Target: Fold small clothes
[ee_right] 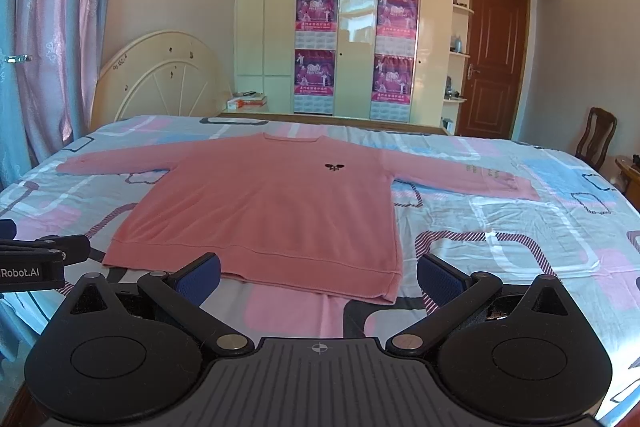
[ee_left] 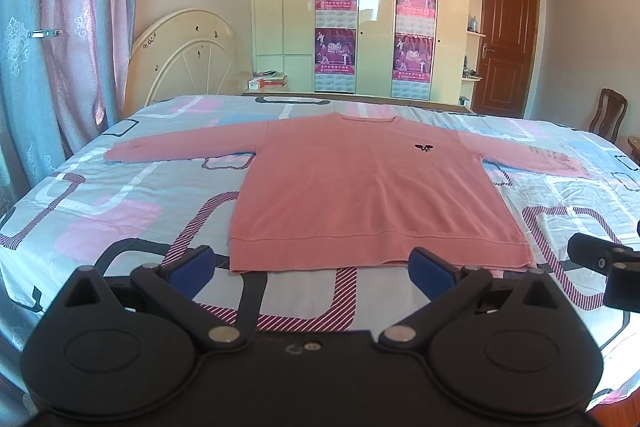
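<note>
A pink long-sleeved sweater (ee_left: 360, 187) lies flat on the bed, front up, both sleeves spread out sideways, hem nearest me. It has a small black emblem (ee_left: 425, 147) on the chest. It also shows in the right wrist view (ee_right: 272, 211). My left gripper (ee_left: 316, 271) is open and empty, hovering just in front of the hem. My right gripper (ee_right: 318, 279) is open and empty, in front of the hem's right part. Each gripper shows at the edge of the other's view: the right one (ee_left: 608, 267), the left one (ee_right: 44, 255).
The bed (ee_left: 120, 211) has a patterned sheet in pink, blue and white. A cream headboard (ee_left: 188, 55) stands at the left, a wardrobe (ee_left: 360, 27) with posters behind, a brown door (ee_left: 506, 43) and a wooden chair (ee_left: 608, 119) at the right. Curtains (ee_left: 60, 39) hang at the left.
</note>
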`<state>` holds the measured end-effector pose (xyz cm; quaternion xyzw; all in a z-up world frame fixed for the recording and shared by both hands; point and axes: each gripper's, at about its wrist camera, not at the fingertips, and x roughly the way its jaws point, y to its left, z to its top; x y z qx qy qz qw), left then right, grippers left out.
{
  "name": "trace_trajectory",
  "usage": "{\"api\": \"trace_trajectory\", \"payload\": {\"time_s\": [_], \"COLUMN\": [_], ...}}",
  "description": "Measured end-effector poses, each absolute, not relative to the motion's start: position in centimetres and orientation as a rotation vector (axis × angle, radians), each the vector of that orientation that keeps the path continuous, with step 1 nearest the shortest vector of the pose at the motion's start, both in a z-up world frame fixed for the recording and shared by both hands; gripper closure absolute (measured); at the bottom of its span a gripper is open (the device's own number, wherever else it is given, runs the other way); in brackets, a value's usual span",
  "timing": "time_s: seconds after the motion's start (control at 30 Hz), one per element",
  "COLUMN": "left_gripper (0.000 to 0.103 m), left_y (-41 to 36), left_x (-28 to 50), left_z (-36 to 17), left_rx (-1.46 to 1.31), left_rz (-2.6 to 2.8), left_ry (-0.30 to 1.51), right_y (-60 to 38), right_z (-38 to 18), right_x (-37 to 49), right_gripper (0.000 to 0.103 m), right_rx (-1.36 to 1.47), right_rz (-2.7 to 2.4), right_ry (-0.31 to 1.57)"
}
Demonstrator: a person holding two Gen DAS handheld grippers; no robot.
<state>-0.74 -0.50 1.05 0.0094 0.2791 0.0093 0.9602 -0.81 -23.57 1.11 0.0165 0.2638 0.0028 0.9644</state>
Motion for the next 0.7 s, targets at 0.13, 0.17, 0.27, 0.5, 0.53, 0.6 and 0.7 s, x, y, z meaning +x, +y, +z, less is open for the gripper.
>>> {"api": "trace_trajectory", "payload": {"time_s": [0.13, 0.17, 0.27, 0.5, 0.53, 0.6, 0.7], "left_gripper": [0.000, 0.000, 0.000, 0.000, 0.000, 0.000, 0.000], "left_y": [-0.45, -0.53, -0.52, -0.51, -0.51, -0.56, -0.50], "left_x": [-0.84, -0.85, -0.87, -0.86, -0.88, -0.95, -1.00], "left_z": [1.09, 1.10, 1.11, 1.12, 1.11, 1.19, 1.20], "left_rx": [0.018, 0.019, 0.019, 0.019, 0.018, 0.019, 0.019], "left_rz": [0.020, 0.021, 0.021, 0.020, 0.021, 0.020, 0.020], "left_ry": [0.562, 0.561, 0.560, 0.562, 0.561, 0.561, 0.560], "right_y": [-23.56, -23.55, -23.47, -23.39, -23.32, -23.24, -23.24], "right_z": [1.21, 1.23, 1.32, 1.39, 1.42, 1.46, 1.45], "right_x": [-1.01, -1.03, -1.05, -1.06, -1.07, -1.07, -1.05], "right_gripper": [0.000, 0.000, 0.000, 0.000, 0.000, 0.000, 0.000], "right_rx": [0.033, 0.033, 0.032, 0.028, 0.026, 0.024, 0.023], "right_rz": [0.005, 0.004, 0.004, 0.009, 0.011, 0.014, 0.016], "right_ry": [0.531, 0.530, 0.529, 0.527, 0.527, 0.527, 0.527]}}
